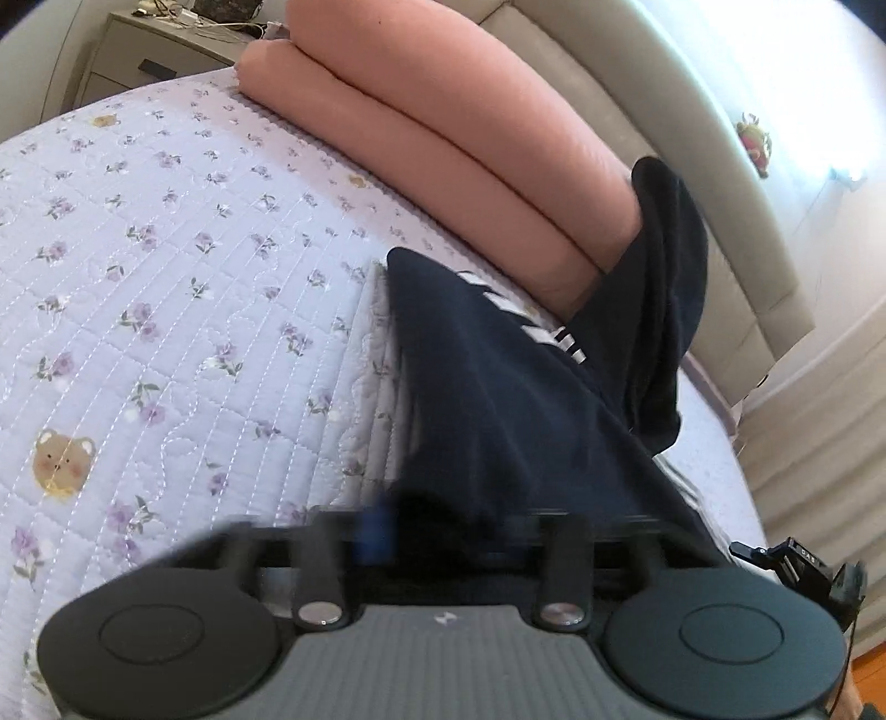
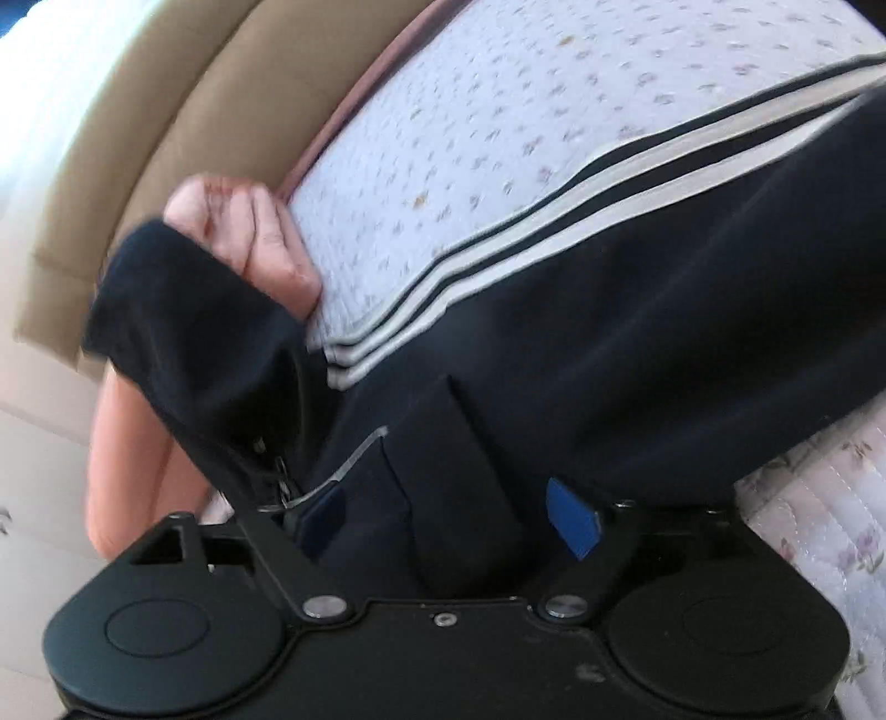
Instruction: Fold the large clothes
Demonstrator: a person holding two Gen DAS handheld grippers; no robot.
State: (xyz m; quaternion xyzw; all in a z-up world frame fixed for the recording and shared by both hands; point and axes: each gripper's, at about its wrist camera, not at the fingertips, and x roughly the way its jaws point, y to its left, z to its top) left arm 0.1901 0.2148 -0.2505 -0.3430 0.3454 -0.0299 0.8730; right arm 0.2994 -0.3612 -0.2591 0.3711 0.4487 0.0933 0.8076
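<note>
The navy jacket [image 1: 498, 399] lies on the quilt [image 1: 166, 277], touching the pink pillows [image 1: 443, 138]. Only the right view shows the right gripper [image 2: 448, 515] half open around cloth; the left gripper [image 1: 437, 537] pinches it.

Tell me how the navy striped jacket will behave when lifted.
Probably floppy: the navy jacket hangs in soft folds from the left gripper. Its loose sleeve would likely trail. The zipper may add slight weight at one edge.

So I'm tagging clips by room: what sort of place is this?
A bedroom, most likely: a quilted floral bedspread, a padded headboard behind pink pillows, and a nightstand.
</note>
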